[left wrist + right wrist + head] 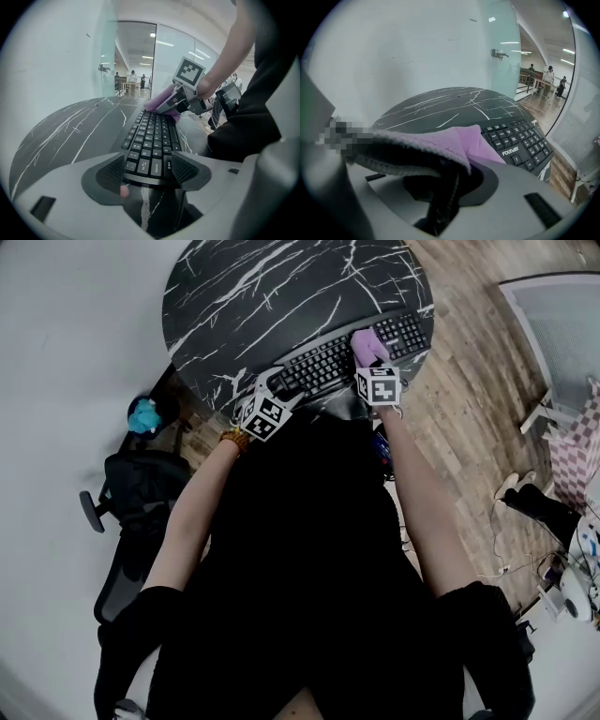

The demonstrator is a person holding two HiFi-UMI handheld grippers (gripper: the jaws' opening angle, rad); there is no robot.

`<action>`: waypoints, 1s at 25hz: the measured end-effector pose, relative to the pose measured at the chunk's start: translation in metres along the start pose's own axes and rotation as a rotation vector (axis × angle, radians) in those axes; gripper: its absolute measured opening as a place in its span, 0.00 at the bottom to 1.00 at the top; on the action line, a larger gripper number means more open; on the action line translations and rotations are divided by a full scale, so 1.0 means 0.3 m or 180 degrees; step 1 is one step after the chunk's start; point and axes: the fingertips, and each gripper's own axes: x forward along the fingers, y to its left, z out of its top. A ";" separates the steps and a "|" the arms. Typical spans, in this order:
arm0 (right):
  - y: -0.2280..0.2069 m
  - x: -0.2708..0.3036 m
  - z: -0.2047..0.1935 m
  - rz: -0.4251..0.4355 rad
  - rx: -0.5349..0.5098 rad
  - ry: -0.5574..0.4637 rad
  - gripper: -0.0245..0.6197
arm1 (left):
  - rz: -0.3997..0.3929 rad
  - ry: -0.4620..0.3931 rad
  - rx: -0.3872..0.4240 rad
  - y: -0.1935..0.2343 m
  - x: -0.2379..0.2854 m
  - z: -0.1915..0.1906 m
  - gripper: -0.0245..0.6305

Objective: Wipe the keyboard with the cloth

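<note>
Marble table point(281, 287): left gripper point(147, 168) clamps keyboard point(323, 362) at left end; right gripper point(373, 367), pinching cloth point(454, 140), rests rightward along its long axis.

The keyboard point(323, 362) lies along the near edge of the round table point(281, 287), and both its ends are taken. The left gripper point(149, 169) clamps the left end. The right gripper point(450, 174), closed on a cloth point(366, 345), rests on the right half. The keys between them are open from above. Beyond the keyboard, the middle of the table and its far edge are bare, so there is room to pass there. A white wall point(56, 352) runs close along the left edge. An office chair point(131, 502) stands on the floor off the near-left edge. Open wooden floor point(469, 381) lies off the right edge.
</note>
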 end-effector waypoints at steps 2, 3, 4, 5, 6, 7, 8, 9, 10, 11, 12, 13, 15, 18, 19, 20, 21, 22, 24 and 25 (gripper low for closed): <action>0.004 -0.004 0.003 -0.0016 -0.0003 -0.0011 0.16 | -0.0003 -0.0003 0.0003 -0.002 -0.001 0.003 0.50; 0.004 -0.003 0.001 -0.0011 -0.0001 0.0000 0.16 | -0.0004 -0.0004 0.0002 -0.001 -0.001 0.004 0.50; 0.004 0.000 -0.002 0.0000 -0.0010 0.0015 0.16 | -0.0003 -0.0004 -0.0001 -0.001 0.000 0.004 0.50; 0.005 0.003 -0.004 0.0011 -0.0030 0.0028 0.16 | -0.0002 -0.0006 -0.0006 0.000 0.000 0.003 0.50; 0.007 0.005 -0.005 0.0018 -0.0054 0.0037 0.16 | -0.0002 -0.0007 -0.0008 0.001 0.001 0.003 0.50; 0.009 0.006 -0.005 0.0017 -0.0076 0.0043 0.16 | -0.0001 -0.0008 -0.0007 0.001 0.000 0.003 0.50; 0.011 0.005 -0.005 0.0013 -0.0097 0.0046 0.16 | -0.0001 -0.0010 -0.0002 0.001 -0.001 0.004 0.50; 0.013 0.003 -0.007 0.0009 -0.0117 0.0050 0.16 | 0.0000 -0.0014 0.0003 0.001 -0.002 0.005 0.50; 0.017 0.002 -0.008 0.0013 -0.0137 0.0054 0.16 | 0.0001 -0.0017 0.0007 0.000 -0.002 0.006 0.50; 0.024 0.001 -0.009 0.0028 -0.0159 0.0059 0.16 | 0.0001 -0.0018 0.0008 0.000 -0.001 0.005 0.50; 0.032 0.001 -0.011 0.0050 -0.0185 0.0066 0.16 | 0.0001 -0.0017 0.0008 0.000 0.000 0.004 0.50; 0.041 0.001 -0.012 0.0069 -0.0212 0.0072 0.16 | 0.0002 -0.0018 0.0008 0.000 0.001 0.003 0.50; 0.053 0.002 -0.014 0.0080 -0.0236 0.0082 0.16 | 0.0001 -0.0020 0.0007 -0.001 0.000 0.003 0.50; 0.063 0.001 -0.012 0.0103 -0.0264 0.0102 0.16 | 0.0002 -0.0021 0.0009 0.001 -0.002 0.005 0.50; 0.067 0.000 -0.009 0.0103 -0.0282 0.0103 0.16 | 0.0002 -0.0022 0.0009 0.001 -0.003 0.005 0.50; 0.070 -0.002 -0.009 0.0104 -0.0293 0.0103 0.16 | 0.0002 -0.0024 0.0008 0.001 -0.002 0.005 0.50; 0.073 -0.001 -0.012 0.0113 -0.0295 0.0106 0.16 | 0.0002 -0.0027 0.0007 0.000 -0.001 0.004 0.50; 0.077 0.000 -0.016 0.0132 -0.0297 0.0111 0.16 | 0.0001 -0.0030 0.0007 0.000 -0.001 0.004 0.50; 0.091 0.001 -0.020 0.0198 -0.0321 0.0123 0.16 | 0.0006 -0.0037 0.0012 0.000 -0.003 0.003 0.50; 0.102 -0.001 -0.020 0.0246 -0.0340 0.0131 0.16 | 0.0010 -0.0040 0.0011 0.000 -0.003 0.003 0.50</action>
